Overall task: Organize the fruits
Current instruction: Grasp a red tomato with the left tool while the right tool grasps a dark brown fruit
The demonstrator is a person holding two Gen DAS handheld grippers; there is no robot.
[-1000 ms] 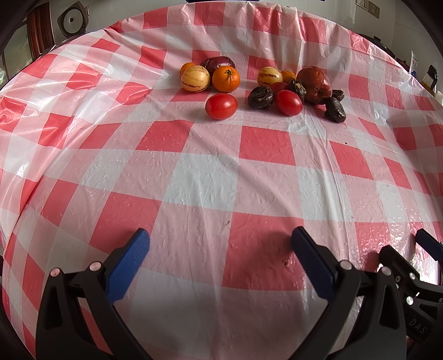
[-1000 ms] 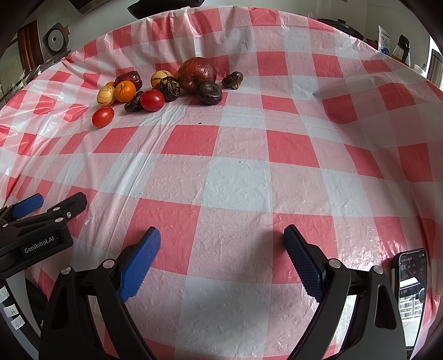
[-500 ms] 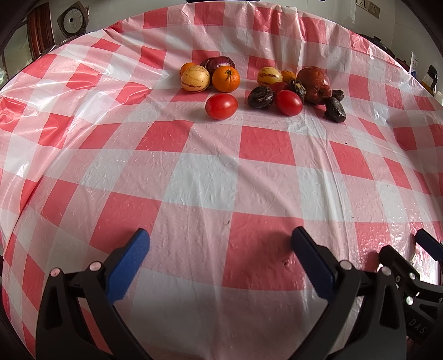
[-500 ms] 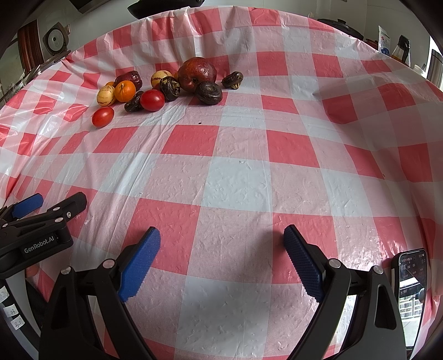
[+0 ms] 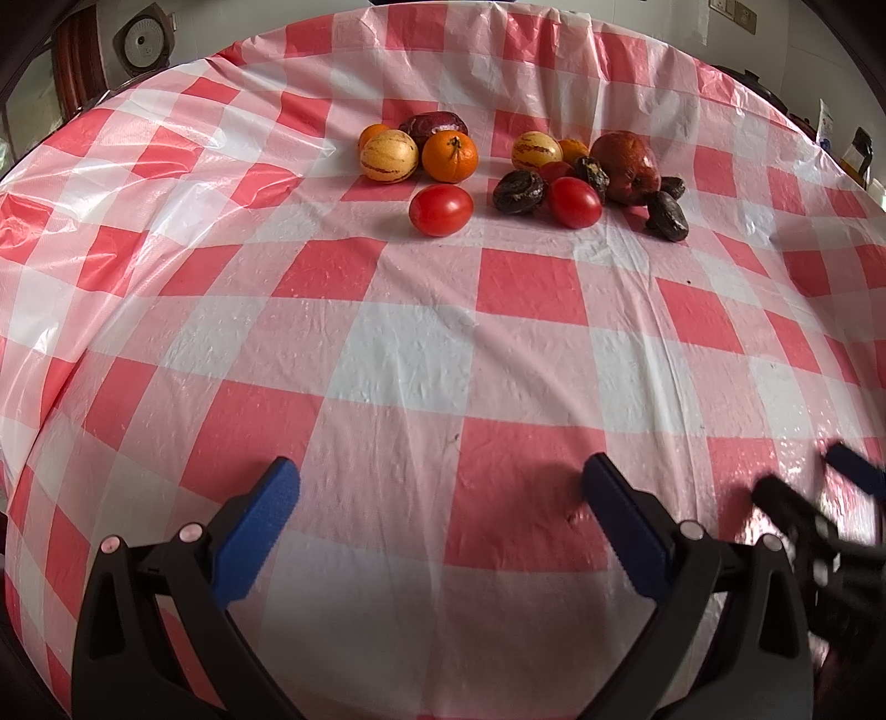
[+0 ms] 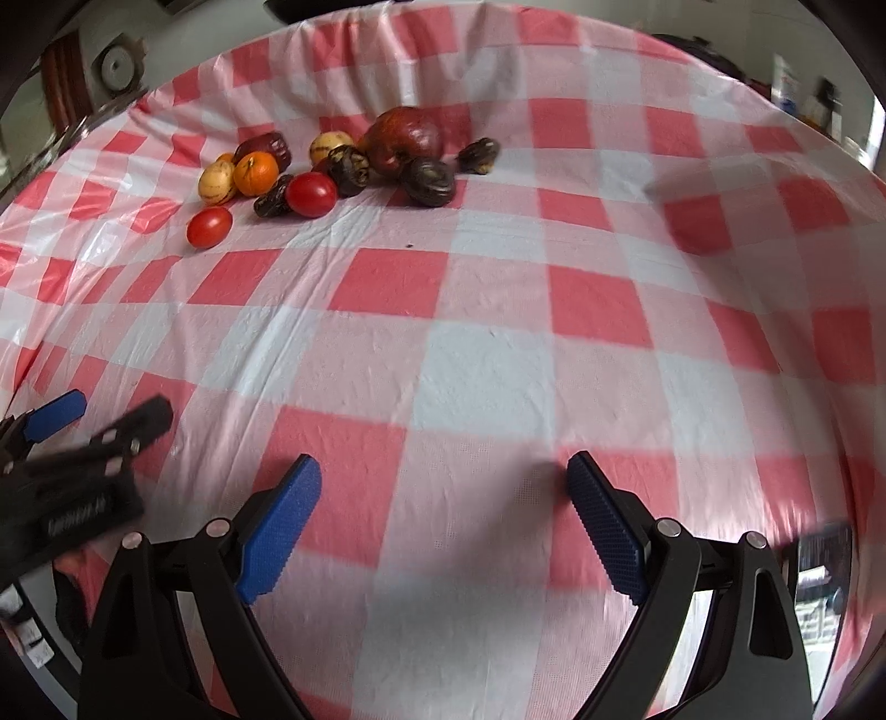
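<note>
The fruits lie in a loose cluster at the far side of the checked tablecloth [image 5: 421, 354]: two red tomatoes [image 5: 441, 209] [image 6: 311, 194], an orange [image 5: 449, 157], striped yellow fruits [image 5: 389, 158], a purple fruit [image 5: 433, 123], a big red pomegranate [image 5: 626, 167] [image 6: 407, 138] and several dark wrinkled fruits [image 5: 519, 191]. My left gripper [image 5: 440, 487] is open and holds nothing, low over the near part of the cloth. To its right my right gripper [image 6: 443, 482] is also open, with nothing between its fingers. Both are far short of the fruits.
A phone [image 6: 822, 565] lies by the near right edge of the table. Bare cloth stretches between the grippers and the fruits. Small appliances and bottles stand beyond the far right edge. A round device [image 5: 143, 41] sits on the back left wall.
The right gripper has begun to move and now looks blurred in both views, shifted slightly forward. The left gripper and the fruits have stayed where they were.
</note>
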